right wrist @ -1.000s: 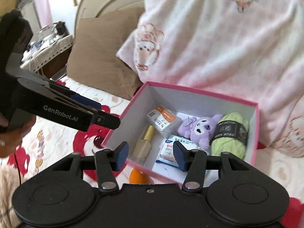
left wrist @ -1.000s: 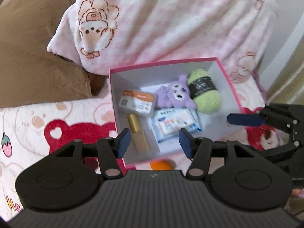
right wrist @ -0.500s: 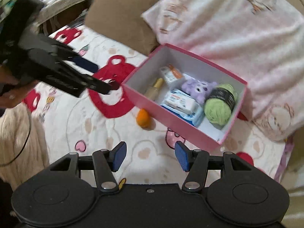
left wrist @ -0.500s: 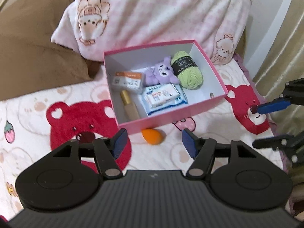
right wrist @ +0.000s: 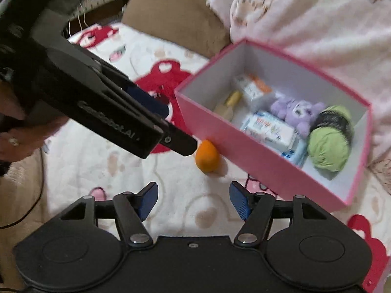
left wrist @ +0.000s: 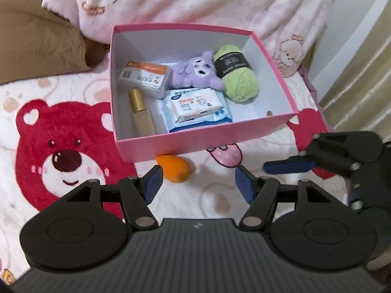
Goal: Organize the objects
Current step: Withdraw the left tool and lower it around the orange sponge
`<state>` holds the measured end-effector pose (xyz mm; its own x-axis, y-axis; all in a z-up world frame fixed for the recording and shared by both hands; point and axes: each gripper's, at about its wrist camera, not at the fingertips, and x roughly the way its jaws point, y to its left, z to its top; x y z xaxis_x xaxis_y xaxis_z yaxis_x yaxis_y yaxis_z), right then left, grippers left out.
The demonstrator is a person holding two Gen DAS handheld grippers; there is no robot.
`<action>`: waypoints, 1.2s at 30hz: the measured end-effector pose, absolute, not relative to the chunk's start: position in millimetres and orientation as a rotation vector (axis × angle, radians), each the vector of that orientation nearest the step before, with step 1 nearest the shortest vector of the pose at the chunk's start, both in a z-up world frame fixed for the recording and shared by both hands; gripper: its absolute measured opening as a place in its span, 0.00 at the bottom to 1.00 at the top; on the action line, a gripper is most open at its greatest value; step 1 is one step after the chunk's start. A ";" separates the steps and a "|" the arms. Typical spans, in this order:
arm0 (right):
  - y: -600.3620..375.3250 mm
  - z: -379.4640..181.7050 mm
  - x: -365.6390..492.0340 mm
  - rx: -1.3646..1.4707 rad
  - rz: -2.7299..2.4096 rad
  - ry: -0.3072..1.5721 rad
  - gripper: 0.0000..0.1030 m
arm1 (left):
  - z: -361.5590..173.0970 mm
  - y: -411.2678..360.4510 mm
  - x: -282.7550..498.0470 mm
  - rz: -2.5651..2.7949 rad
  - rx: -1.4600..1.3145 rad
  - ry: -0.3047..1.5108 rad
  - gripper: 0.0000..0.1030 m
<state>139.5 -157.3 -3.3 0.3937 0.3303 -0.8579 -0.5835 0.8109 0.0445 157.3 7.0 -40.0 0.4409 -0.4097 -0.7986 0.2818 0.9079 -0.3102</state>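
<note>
An orange egg-shaped sponge (left wrist: 174, 172) lies on the bedspread against the front wall of an open pink box (left wrist: 195, 141). Inside the box are a green yarn ball (left wrist: 240, 83), a purple plush (left wrist: 195, 73), a wipes pack (left wrist: 195, 107), a gold bottle (left wrist: 141, 114) and a small orange-and-white carton (left wrist: 144, 78). My left gripper (left wrist: 198, 183) is open just short of the sponge, nothing between its fingers. My right gripper (right wrist: 193, 201) hovers lower right of the sponge (right wrist: 206, 157), its jaws opening and empty.
The bedspread with a red bear print (left wrist: 63, 156) spreads around the box. A brown pillow (left wrist: 36, 36) and a pink blanket (left wrist: 195, 0) rise behind it. A curtain (left wrist: 361, 73) hangs on the right. A person's hand (right wrist: 19, 131) holds the left gripper.
Both grippers have pulled back from over the box and come down toward the bedspread by the sponge. Both pairs of jaws stand wider apart than before.
</note>
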 end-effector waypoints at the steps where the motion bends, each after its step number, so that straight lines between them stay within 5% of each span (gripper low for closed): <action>1: -155.0 -11.2 144.3 -0.285 0.585 1.017 0.67 | -45.8 7.9 158.4 -0.422 -0.149 1.030 0.62; 14: -136.1 -77.6 173.8 -0.233 0.479 0.993 0.67 | -118.0 22.7 169.5 -0.399 -0.281 1.054 0.60; 26: -127.7 -109.6 184.3 -0.189 0.450 0.942 0.66 | -153.6 28.1 175.5 -0.389 -0.334 0.888 0.54; 32: -126.8 -112.5 186.0 -0.208 0.446 0.962 0.40 | -166.0 32.6 183.3 -0.452 -0.447 0.936 0.38; 36: -128.9 -108.5 181.7 -0.222 0.441 0.961 0.35 | -162.9 27.9 177.5 -0.457 -0.433 0.939 0.37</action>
